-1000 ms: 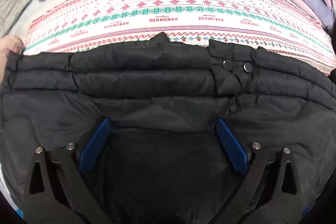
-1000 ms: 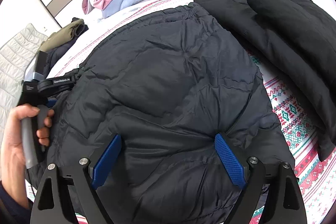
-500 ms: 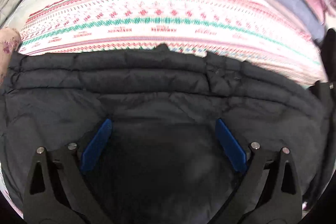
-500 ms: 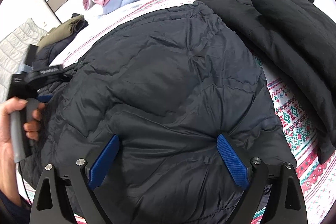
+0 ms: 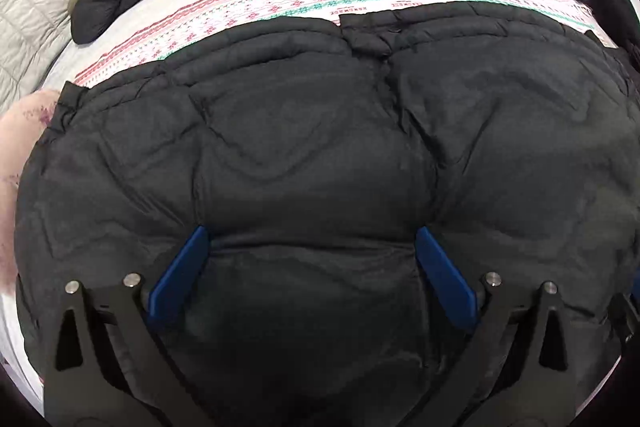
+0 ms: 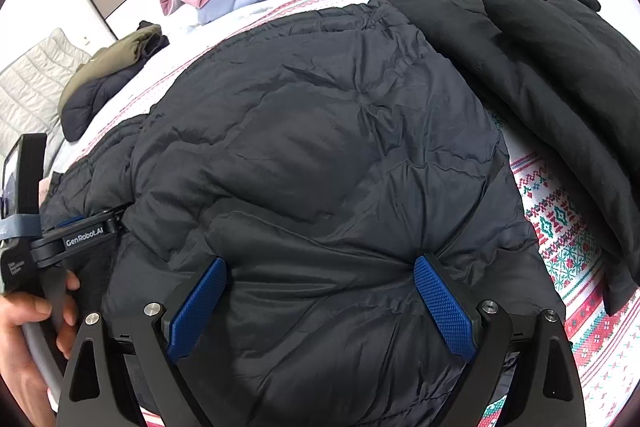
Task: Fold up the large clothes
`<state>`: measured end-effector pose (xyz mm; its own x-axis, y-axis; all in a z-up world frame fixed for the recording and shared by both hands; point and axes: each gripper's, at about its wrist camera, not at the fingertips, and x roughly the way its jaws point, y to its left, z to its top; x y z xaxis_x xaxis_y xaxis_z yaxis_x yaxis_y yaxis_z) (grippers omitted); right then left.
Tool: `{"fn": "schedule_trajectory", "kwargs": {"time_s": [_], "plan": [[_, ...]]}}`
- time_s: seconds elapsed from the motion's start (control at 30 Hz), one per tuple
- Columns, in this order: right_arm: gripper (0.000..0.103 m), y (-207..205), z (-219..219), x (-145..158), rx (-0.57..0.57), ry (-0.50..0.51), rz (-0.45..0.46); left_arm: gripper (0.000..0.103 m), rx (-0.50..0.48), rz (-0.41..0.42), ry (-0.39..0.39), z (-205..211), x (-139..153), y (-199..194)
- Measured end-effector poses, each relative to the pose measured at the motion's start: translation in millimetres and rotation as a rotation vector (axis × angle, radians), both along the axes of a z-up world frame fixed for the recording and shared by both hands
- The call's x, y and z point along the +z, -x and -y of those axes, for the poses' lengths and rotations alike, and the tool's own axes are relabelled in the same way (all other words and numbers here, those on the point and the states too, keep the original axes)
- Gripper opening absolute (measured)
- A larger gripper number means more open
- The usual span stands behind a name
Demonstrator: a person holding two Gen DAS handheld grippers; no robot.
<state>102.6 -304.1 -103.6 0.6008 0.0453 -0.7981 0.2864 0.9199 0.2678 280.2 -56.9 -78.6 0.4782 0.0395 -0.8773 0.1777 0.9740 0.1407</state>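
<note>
Black quilted fabric fills both views: a puffy jacket [image 5: 320,155] lies spread across a patterned bedspread [image 5: 304,3], its far edge doubled into a thick roll near the middle of the bed. You hold the left gripper [image 5: 312,259] low over the near part of the jacket, jaws spread wide, the blue pads [image 5: 180,275] pressing into the padding on either side of a raised bulge, with nothing pinched between them. The right gripper [image 6: 320,291] does the same from the other side, also spread wide, with cloth puffing up between its pads. In the right view your hand [image 6: 28,339] grips the left tool's handle at the jacket's left edge.

The step looks like flattening the fold. To do it well, press straight down with both tools, level with each other, and let the air escape slowly; puffy filling springs back if you lift early. Work outward from the centre seam toward the edges so trapped air does not bunch. Keep clear of the black coats [image 6: 560,75] lying just beside the jacket on the right, touching its far corner, so you do not drag them. Slippery shell fabric may slide on the bedspread, so avoid sideways pushing.
</note>
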Motion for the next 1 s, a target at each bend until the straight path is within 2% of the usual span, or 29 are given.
{"fn": "schedule_trajectory", "kwargs": {"time_s": [0.2,0.33,0.53,0.7,0.87,1.0], "plan": [[0.096,0,-1,-1,0.0,0.0,-0.002,0.103,0.015,0.018,-0.01,0,6,3],[0.097,0,-1,-1,-0.005,0.001,-0.002,0.103,0.016,0.048,-0.053,10,5,15],[0.096,1,-2,0,0.002,0.004,0.005,0.103,0.046,0.044,-0.033,13,-6,14],[0.096,9,-2,1,-0.006,-0.002,0.024,0.103,0.046,0.043,-0.027,13,-5,21],[0.096,27,17,6,-0.036,-0.129,0.069,0.103,0.044,0.045,-0.02,12,-3,21],[0.096,62,55,11,-0.108,-0.304,0.127,0.103,0.039,0.054,-0.018,6,-4,17]]}}
